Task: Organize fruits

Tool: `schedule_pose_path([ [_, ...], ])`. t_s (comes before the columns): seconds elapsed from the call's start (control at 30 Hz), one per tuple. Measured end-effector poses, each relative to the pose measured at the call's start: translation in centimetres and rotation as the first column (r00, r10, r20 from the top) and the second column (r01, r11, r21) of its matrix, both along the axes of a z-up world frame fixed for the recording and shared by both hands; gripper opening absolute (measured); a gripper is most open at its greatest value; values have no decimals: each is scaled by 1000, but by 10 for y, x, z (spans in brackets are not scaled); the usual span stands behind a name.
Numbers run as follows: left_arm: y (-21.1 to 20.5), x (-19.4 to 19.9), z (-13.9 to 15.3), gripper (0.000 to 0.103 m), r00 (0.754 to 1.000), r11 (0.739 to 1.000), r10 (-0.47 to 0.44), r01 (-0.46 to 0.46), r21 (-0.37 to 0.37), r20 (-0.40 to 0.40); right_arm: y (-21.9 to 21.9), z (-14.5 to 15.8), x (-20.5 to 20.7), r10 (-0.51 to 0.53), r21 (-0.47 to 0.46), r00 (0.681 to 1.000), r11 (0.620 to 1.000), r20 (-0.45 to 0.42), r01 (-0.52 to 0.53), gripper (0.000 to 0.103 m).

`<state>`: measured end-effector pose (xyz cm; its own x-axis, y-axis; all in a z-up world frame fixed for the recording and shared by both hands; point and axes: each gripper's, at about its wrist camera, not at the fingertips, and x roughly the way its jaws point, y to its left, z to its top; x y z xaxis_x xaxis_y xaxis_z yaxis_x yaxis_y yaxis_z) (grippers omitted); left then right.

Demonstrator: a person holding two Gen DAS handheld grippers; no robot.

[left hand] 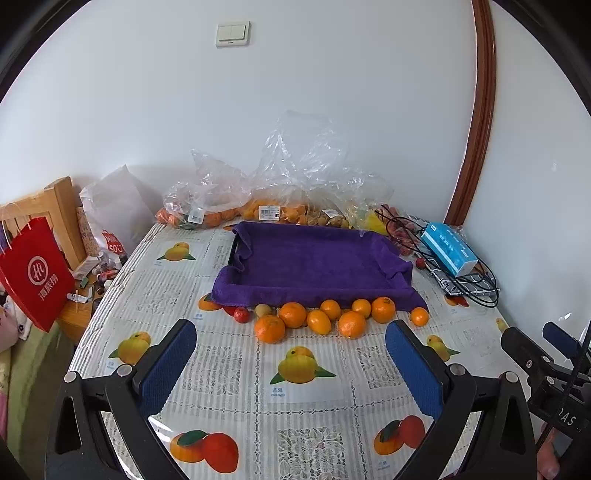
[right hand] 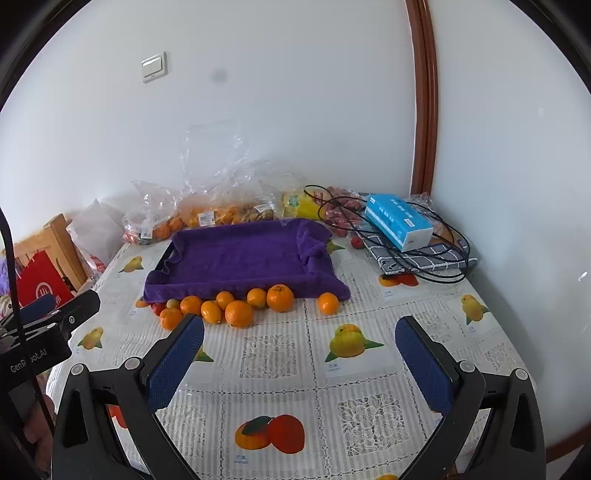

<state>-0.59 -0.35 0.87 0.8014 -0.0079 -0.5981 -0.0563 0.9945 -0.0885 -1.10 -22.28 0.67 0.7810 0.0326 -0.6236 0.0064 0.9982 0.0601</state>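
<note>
A table stands in the corner of a white-walled room, covered by a pale lace-patterned plastic tablecloth (left hand: 236, 354) printed with pictures of mangoes and other fruit. On the wall above hangs a cream two-rocker light switch (left hand: 232, 34), and a curved brown wooden door frame (left hand: 480, 110) rises at the right.

Near the middle of the table sits a shallow tray draped in a purple towel (left hand: 314, 266); nothing lies inside it. Along its near edge lies a loose row of small orange citrus fruits (left hand: 325, 319), some touching one another, with a small red fruit (left hand: 242, 314) and a pale yellowish fruit (left hand: 263, 309) at the row's left end. One orange (left hand: 419, 316) lies a little apart at the right.

Behind the tray, against the wall, crumpled clear plastic bags of fruit (left hand: 258, 206) are piled. To the right a blue tissue box (left hand: 448, 249) rests on a checked cloth with black cables looped over it. Off the table's left edge hangs a red paper shopping bag (left hand: 35, 269) beside a wooden chair.

The left gripper (left hand: 291, 365) and the right gripper (right hand: 301, 354) both hover above the near part of the cloth, blue-padded jaws spread wide with nothing between them.
</note>
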Motion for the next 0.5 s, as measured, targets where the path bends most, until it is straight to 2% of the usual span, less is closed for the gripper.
schedule_pose_path([
  [0.5, 5, -7, -1, 103, 1000, 1000, 8, -8, -4, 13, 5, 1, -1, 9, 9, 1000, 1000, 0, -9, 102],
])
